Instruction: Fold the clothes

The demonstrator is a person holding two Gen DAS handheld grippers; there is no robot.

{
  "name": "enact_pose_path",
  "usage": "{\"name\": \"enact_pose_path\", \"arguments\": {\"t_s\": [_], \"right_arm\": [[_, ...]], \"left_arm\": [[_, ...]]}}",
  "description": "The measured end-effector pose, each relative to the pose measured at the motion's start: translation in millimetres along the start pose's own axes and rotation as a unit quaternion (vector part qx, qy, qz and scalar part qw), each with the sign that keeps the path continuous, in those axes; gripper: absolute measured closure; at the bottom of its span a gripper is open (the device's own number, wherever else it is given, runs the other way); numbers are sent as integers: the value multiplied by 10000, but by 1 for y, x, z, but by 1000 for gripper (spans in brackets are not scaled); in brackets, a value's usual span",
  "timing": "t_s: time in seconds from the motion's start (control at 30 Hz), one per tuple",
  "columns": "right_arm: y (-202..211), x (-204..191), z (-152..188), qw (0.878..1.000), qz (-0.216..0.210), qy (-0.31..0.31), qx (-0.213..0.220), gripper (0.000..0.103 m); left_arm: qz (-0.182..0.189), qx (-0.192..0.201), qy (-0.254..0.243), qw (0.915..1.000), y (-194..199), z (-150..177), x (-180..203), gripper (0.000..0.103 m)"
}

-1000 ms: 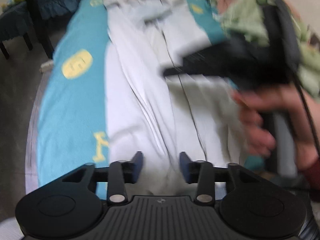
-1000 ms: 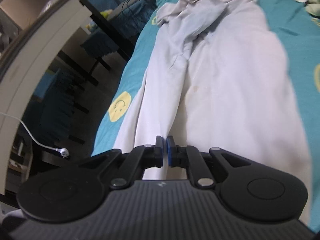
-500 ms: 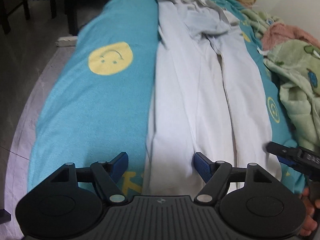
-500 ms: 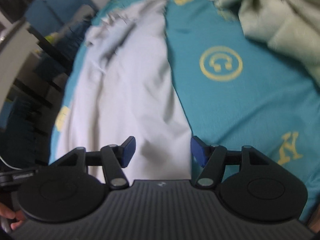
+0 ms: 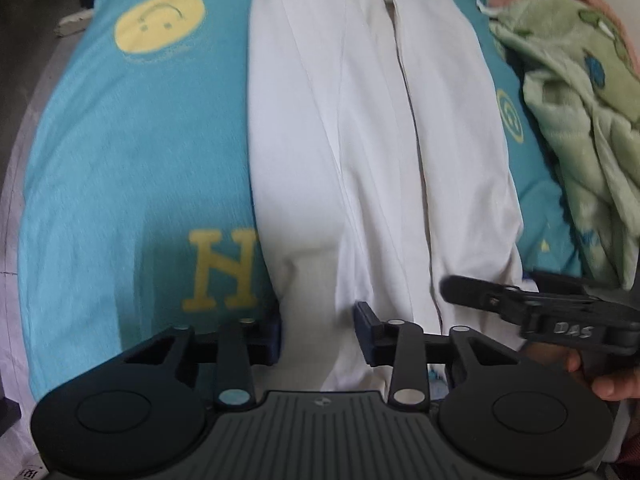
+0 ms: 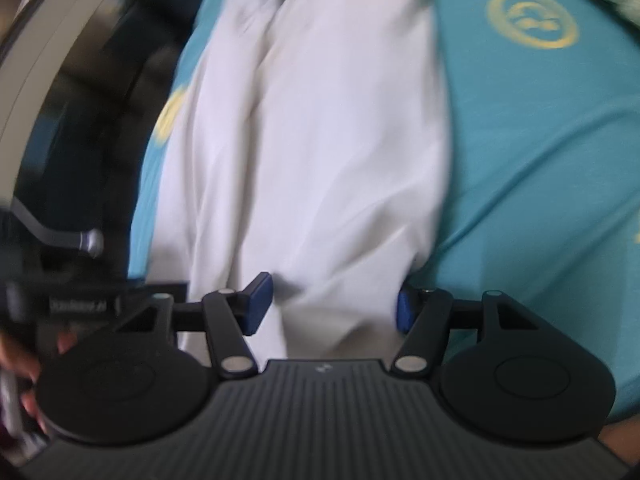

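1. White trousers (image 5: 372, 152) lie lengthwise on a teal bedsheet (image 5: 132, 152), legs side by side, hems nearest the cameras, a green blanket (image 5: 580, 100) bunched beside them.
2. The left gripper (image 5: 318, 330) has dropped from above onto the near hem; its jaws, wide half a second ago, are closing with cloth between them, the pads not yet visibly pressing.
3. The right gripper (image 6: 332, 306), pinched shut a second ago, now straddles the other leg's hem, jaws narrowing, cloth between them but not clamped.
4. Both hems look about to be seized, likely for a fold toward the waistband.
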State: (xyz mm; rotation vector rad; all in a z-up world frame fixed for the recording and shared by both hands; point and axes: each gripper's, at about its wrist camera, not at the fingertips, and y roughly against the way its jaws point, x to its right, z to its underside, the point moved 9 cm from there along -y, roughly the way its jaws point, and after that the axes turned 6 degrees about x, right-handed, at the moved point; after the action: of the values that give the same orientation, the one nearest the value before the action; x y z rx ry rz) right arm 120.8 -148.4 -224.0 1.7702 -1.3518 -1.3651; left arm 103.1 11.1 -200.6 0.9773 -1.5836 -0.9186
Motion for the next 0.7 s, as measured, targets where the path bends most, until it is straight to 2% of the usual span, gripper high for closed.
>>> {"name": "enact_pose_path", "arguments": {"t_s": [0.03, 0.13, 0.2, 0.33, 0.43, 0.53, 0.7], "right_arm": [[-1, -6, 4, 9995, 138, 280, -47, 58], [1, -21, 14, 9947, 418, 923, -144, 81], [10, -25, 12, 9944, 377, 987, -47, 88], [40, -26, 0, 9962, 127, 810, 304, 90], [77, -18, -19, 9959, -151, 454, 765, 91], [116, -16, -36, 9913, -442, 151, 1232, 91], [173, -18, -51, 9811, -683, 68, 1810, 91]], "left_arm": [[-65, -17, -36, 10000, 0, 3, 1, 85], [-184, 71, -204, 9996, 4, 8, 8, 92], [-177, 238, -271, 9992, 13, 9, 14, 94], [65, 755, -95, 9971, 48, 6, 21, 96], [338, 1263, 123, 9913, 88, -3, 29, 97], [497, 1674, 232, 9844, 122, -12, 45, 97], [656, 2161, 311, 9737, 179, -20, 70, 97]]}}
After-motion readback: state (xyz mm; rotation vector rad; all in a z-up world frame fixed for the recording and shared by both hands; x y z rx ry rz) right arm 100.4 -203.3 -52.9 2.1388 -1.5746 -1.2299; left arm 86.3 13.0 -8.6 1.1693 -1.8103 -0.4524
